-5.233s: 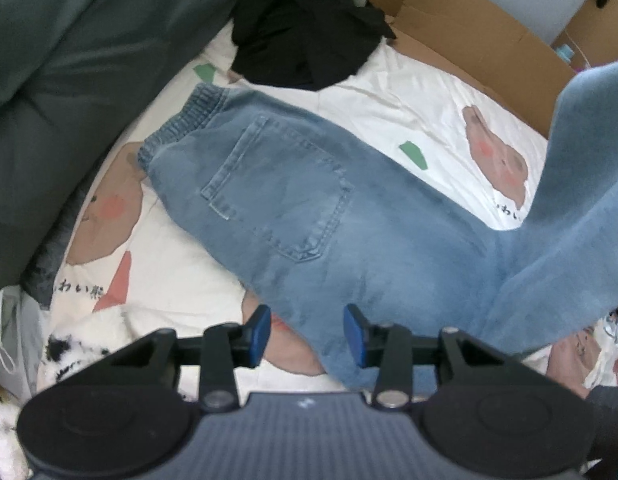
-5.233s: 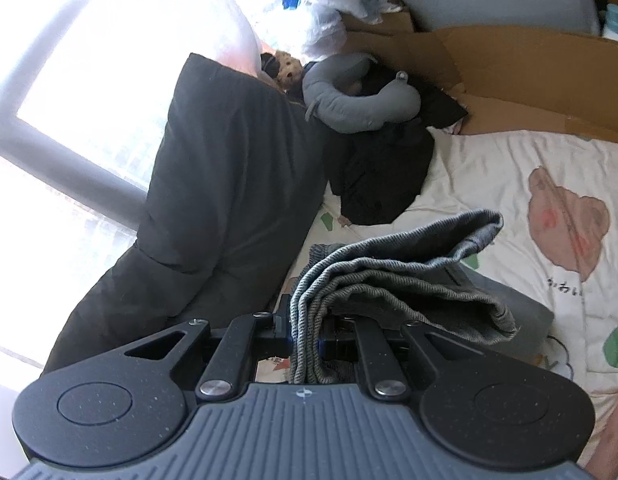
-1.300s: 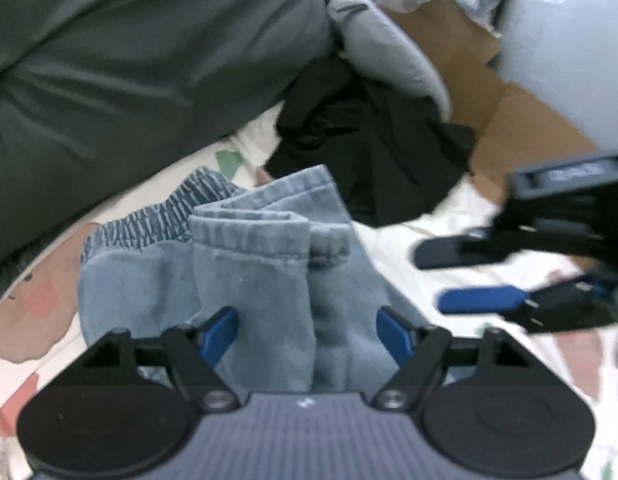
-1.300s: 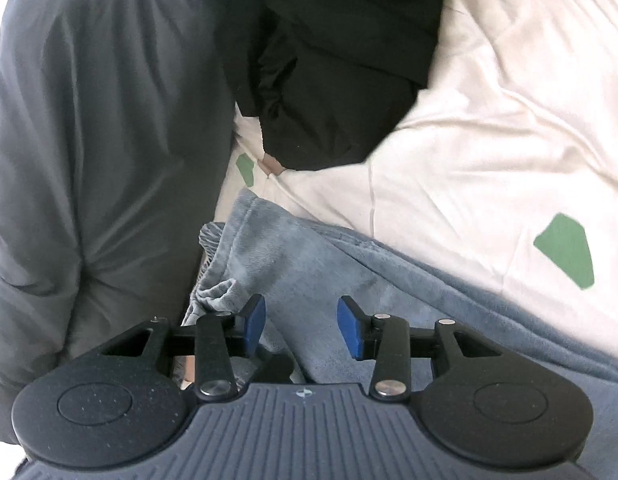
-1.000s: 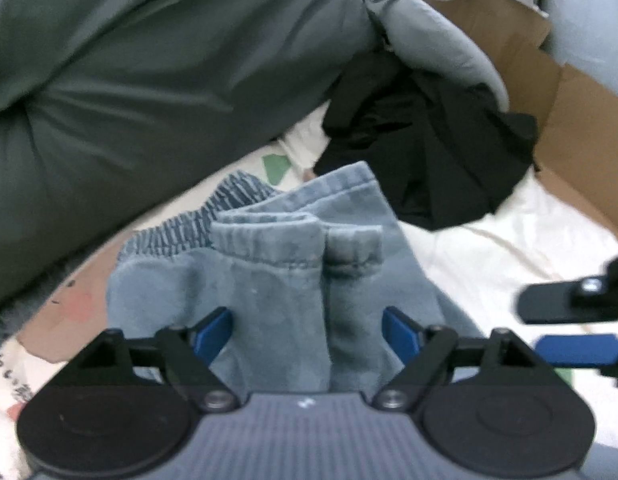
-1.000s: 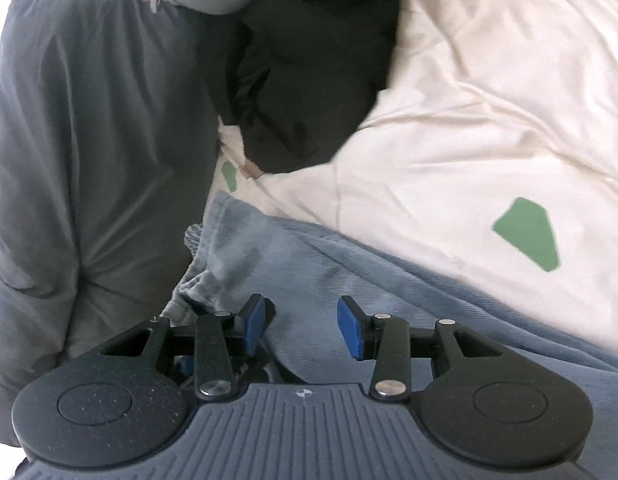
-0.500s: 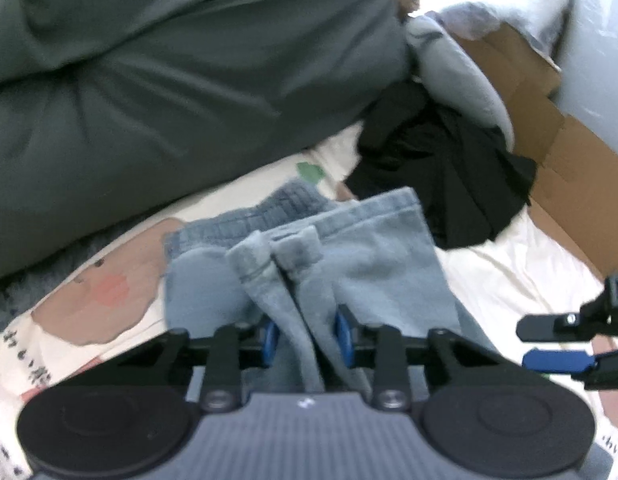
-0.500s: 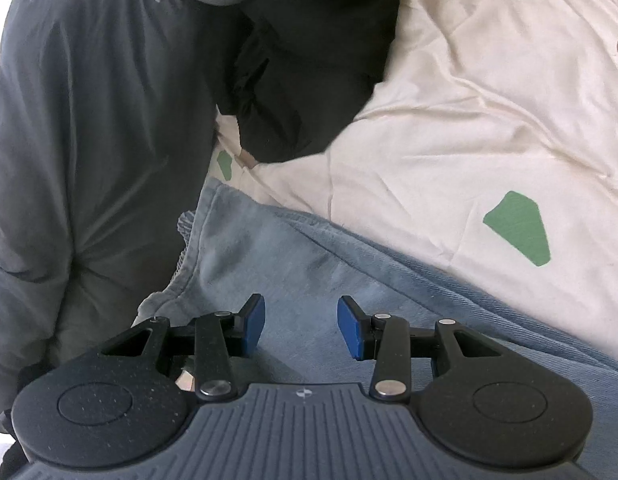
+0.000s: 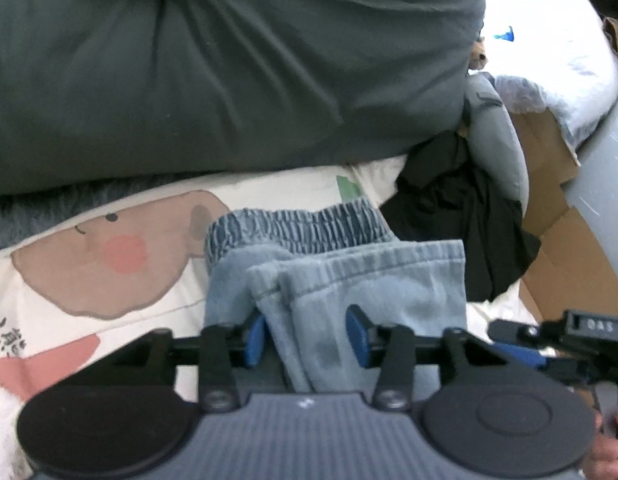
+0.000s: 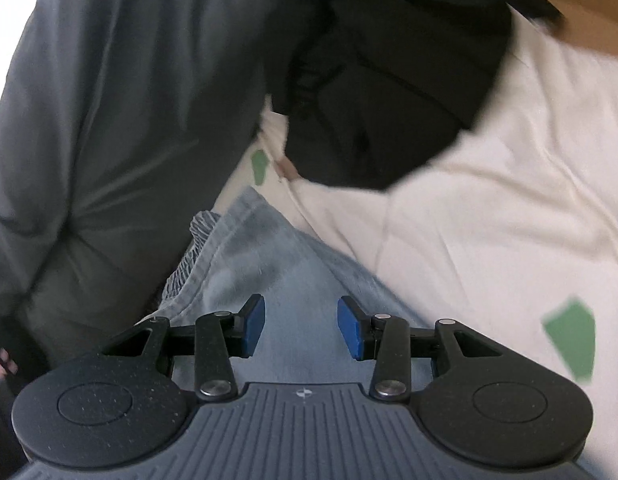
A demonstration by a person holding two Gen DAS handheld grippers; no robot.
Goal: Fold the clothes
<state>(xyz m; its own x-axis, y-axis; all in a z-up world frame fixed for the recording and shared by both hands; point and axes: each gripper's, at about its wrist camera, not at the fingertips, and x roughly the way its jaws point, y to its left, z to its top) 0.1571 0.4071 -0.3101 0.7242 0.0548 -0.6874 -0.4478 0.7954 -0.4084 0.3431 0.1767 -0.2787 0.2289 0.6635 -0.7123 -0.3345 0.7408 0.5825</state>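
Opening at this instant, the left gripper [image 9: 305, 336] has the hem fold of the jeans [image 9: 373, 276] between its 2 blue pads; the left pad looks just off the cloth, the right pad stands clear, so the fold is judged released rather than pinched. The right gripper [image 10: 301, 328] is held half open over flat denim, nothing clamped. The jeans are lying on the cartoon-print sheet [image 9: 121, 256], folded so the leg hems are stacked onto the elastic waistband [image 9: 297, 226], long axis running from the grippers away toward the grey duvet [image 9: 229, 64]. The bundle is directly ahead of the left tool, which is judged nearer for the next fold; the right tool is seen at the far right edge of the left view. A black garment [image 10: 393, 80] is heaped beyond the jeans, beside cardboard [image 9: 577, 248]. The lower half of the jeans is hidden under both gripper bodies; the right view is motion-blurred.
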